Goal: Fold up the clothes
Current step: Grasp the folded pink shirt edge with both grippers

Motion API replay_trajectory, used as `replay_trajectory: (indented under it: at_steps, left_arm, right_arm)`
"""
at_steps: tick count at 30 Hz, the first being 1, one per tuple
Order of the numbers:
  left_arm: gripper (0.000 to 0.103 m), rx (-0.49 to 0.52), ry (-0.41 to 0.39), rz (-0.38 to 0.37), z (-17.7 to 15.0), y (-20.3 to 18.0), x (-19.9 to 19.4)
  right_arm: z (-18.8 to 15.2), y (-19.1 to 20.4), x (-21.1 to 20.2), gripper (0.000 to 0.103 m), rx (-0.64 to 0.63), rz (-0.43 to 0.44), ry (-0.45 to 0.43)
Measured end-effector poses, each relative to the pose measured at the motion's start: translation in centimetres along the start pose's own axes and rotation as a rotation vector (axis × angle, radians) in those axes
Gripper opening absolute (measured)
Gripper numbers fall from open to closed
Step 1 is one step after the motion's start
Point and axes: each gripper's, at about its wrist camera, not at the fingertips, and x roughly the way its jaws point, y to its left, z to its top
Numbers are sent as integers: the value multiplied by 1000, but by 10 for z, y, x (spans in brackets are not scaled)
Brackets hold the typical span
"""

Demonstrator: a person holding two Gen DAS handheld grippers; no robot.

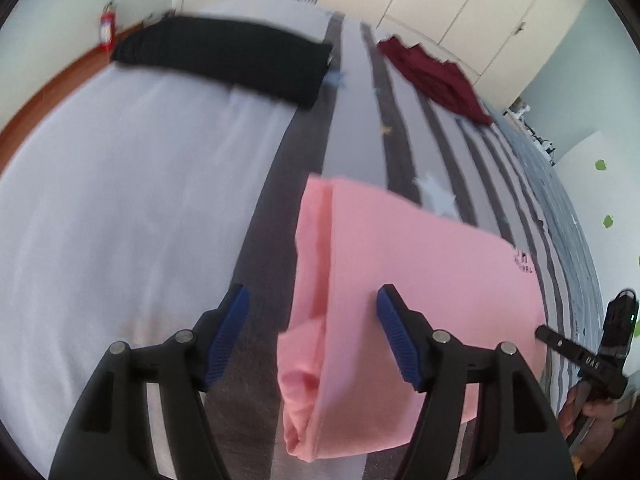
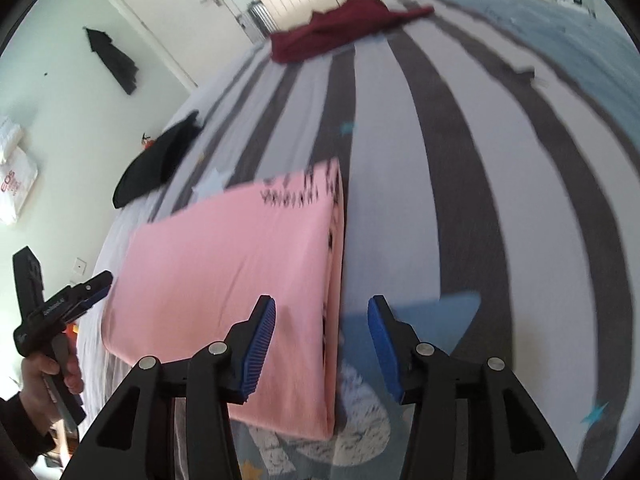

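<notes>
A pink garment [image 1: 400, 280] lies folded into a rectangle on the striped bed; in the right wrist view the pink garment [image 2: 240, 272] shows black lettering at its far end. My left gripper [image 1: 312, 332] is open and empty, just above the garment's left folded edge. My right gripper [image 2: 322, 344] is open and empty, above the garment's right edge. The right gripper [image 1: 584, 356] also shows at the left wrist view's right rim, and the left gripper [image 2: 96, 288] at the right wrist view's left rim.
A folded black garment [image 1: 224, 56] lies at the far left of the bed [image 1: 120, 200]. A crumpled dark red garment [image 1: 436, 76] lies at the far right, near cream wardrobe doors [image 1: 460, 0]. A red fire extinguisher [image 1: 107, 26] stands by the wall.
</notes>
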Motion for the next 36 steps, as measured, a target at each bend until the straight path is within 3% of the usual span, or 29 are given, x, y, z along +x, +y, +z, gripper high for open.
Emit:
replay_trajectory:
  at_steps: [6, 12, 19, 24, 28, 30, 31, 33, 36]
  left_arm:
    - [71, -68, 2, -57, -5, 8, 7]
    - [71, -24, 29, -111, -7, -6, 14]
    - [70, 11, 54, -120, -3, -15, 23]
    - [57, 14, 85, -143, -2, -16, 23]
    - [46, 50, 87, -127, -3, -24, 21]
    - [41, 76, 79, -109, -3, -29, 20]
    - [38, 88, 69, -101, -3, -31, 20]
    - [29, 107, 43, -93, -1, -35, 17]
    - [24, 86, 15, -109, 4, -35, 9]
  right_arm:
    - [-3, -8, 9, 44, 41, 45, 22]
    - [1, -6, 20, 46, 55, 113, 38]
    - [9, -5, 36, 46, 53, 170, 35]
    - [15, -12, 41, 41, 85, 212, 46]
    - [17, -9, 42, 39, 79, 195, 66]
    - [19, -4, 43, 29, 63, 183, 86]
    - [19, -1, 44, 20, 54, 182, 98]
    - [19, 7, 45, 16, 25, 155, 102]
    - [23, 20, 37, 11, 0, 91, 88]
